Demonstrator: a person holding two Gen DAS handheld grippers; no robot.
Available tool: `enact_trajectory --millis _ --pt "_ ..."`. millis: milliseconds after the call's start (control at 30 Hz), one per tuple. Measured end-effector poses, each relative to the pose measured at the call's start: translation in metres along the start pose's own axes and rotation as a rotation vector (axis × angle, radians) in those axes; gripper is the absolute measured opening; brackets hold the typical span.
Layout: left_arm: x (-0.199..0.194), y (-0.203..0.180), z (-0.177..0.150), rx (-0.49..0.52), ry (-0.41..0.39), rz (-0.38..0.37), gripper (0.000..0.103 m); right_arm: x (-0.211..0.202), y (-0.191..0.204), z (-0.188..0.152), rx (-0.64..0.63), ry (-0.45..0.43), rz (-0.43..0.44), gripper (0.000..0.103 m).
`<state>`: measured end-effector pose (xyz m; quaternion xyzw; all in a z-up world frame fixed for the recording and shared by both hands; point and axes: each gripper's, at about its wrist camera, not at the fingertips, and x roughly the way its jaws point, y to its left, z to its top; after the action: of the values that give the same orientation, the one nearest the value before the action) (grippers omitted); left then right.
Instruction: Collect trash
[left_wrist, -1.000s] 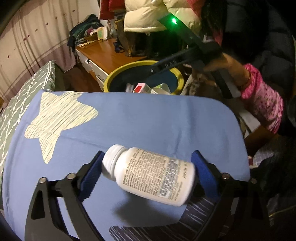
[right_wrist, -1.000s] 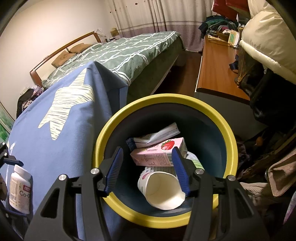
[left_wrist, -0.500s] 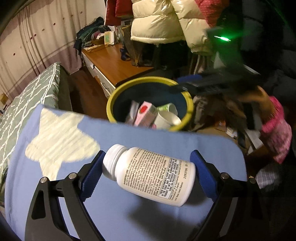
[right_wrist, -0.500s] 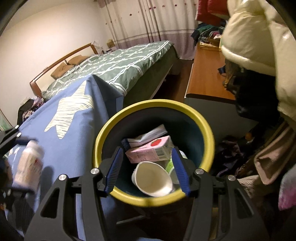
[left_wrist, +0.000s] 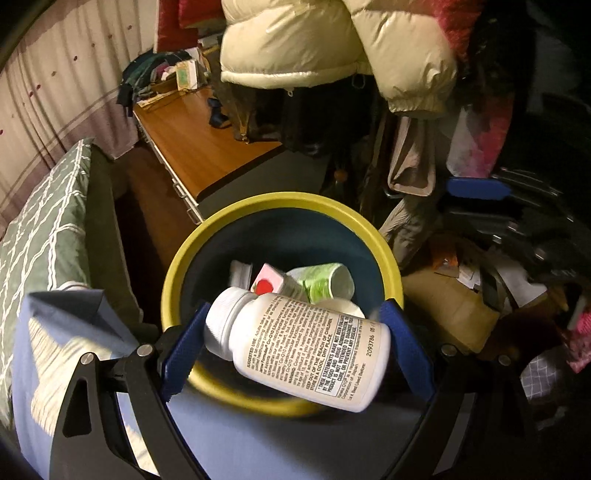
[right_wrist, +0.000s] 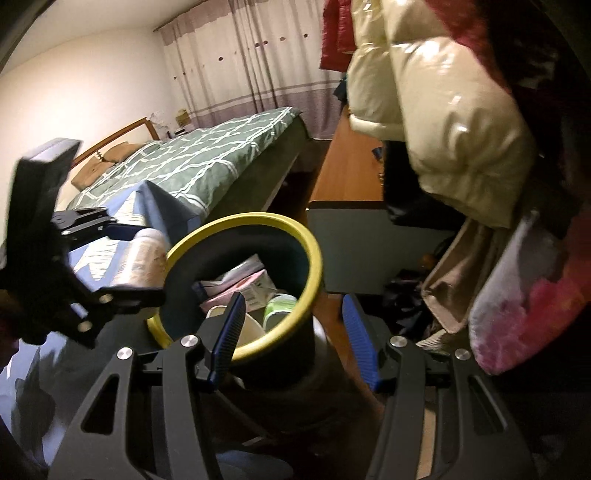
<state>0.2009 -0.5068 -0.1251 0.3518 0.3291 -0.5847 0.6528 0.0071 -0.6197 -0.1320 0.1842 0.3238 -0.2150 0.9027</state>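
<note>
Pill bottle (left_wrist: 299, 347) seemingly between left fingers (left_wrist: 402, 347)

Hidden and blurred spots

The bottle (left_wrist: 306, 349) between the left gripper's (left_wrist: 295, 350) pads covers the bin's (left_wrist: 280, 206) near rim and part of its trash; the blanket (left_wrist: 48, 354) left is smeared.

Home bedroom: bed (right_wrist: 207, 162), curtains (right_wrist: 258, 59), hanging coats (right_wrist: 436, 122).

Warm, dim indoor light falls from above, leaving black vignetted corners. Fisheye bending curves the curtains (right_wrist: 236, 59) and bed (right_wrist: 207, 162). Glare gleams on the cream puffer jacket (right_wrist: 443, 122). Motion blur smears the blue cloth (left_wrist: 55, 354); the right-hand clutter is probably underexposed.
</note>
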Motion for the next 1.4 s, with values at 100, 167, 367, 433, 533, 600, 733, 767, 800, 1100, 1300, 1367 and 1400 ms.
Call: enact_trajectory --millis 100,167,367,433,533,600,733,767,800,1100,1300,1367,1400 --pt "0.019 0.001 0.013 -0.007 0.02 0.023 0.09 0.0 -0.005 -0.002 0.014 0.003 0.006 0.053" --pt "0.026 0.006 0.017 -0.037 0.028 0.036 0.091 0.001 -0.007 -0.003 0.02 0.007 0.009 0.053" --pt "-0.004 0.02 0.005 -0.156 -0.035 0.078 0.093 -0.002 0.001 -0.005 0.016 0.002 0.034 0.054" --pt "-0.026 0.023 -0.005 -0.197 -0.066 0.099 0.093 -0.005 0.005 -0.005 0.011 -0.005 0.041 0.055" --pt "-0.068 0.023 -0.025 -0.269 -0.145 0.138 0.095 -0.011 0.011 -0.005 0.01 -0.017 0.05 0.056" --pt "-0.098 0.022 -0.041 -0.316 -0.2 0.175 0.098 -0.015 0.015 -0.006 0.009 -0.026 0.055 0.058" --pt "-0.164 0.009 -0.083 -0.413 -0.268 0.305 0.098 -0.024 0.031 -0.008 -0.013 -0.031 0.078 0.059" --pt "-0.177 0.005 -0.094 -0.435 -0.282 0.342 0.098 -0.027 0.036 -0.008 -0.022 -0.033 0.082 0.059" --pt "-0.193 -0.001 -0.108 -0.459 -0.307 0.375 0.098 -0.03 0.043 -0.007 -0.036 -0.037 0.086 0.061" --pt "-0.3 -0.052 -0.219 -0.697 -0.371 0.773 0.098 -0.063 0.107 0.0 -0.162 -0.109 0.18 0.069" --pt "-0.365 -0.081 -0.283 -0.872 -0.456 0.898 0.098 -0.087 0.15 -0.001 -0.223 -0.16 0.238 0.074" --pt "-0.379 -0.091 -0.297 -0.9 -0.468 0.935 0.098 -0.094 0.156 -0.004 -0.232 -0.17 0.249 0.076" --pt "-0.384 -0.096 -0.305 -0.911 -0.47 0.952 0.098 -0.097 0.159 -0.005 -0.236 -0.173 0.25 0.078"
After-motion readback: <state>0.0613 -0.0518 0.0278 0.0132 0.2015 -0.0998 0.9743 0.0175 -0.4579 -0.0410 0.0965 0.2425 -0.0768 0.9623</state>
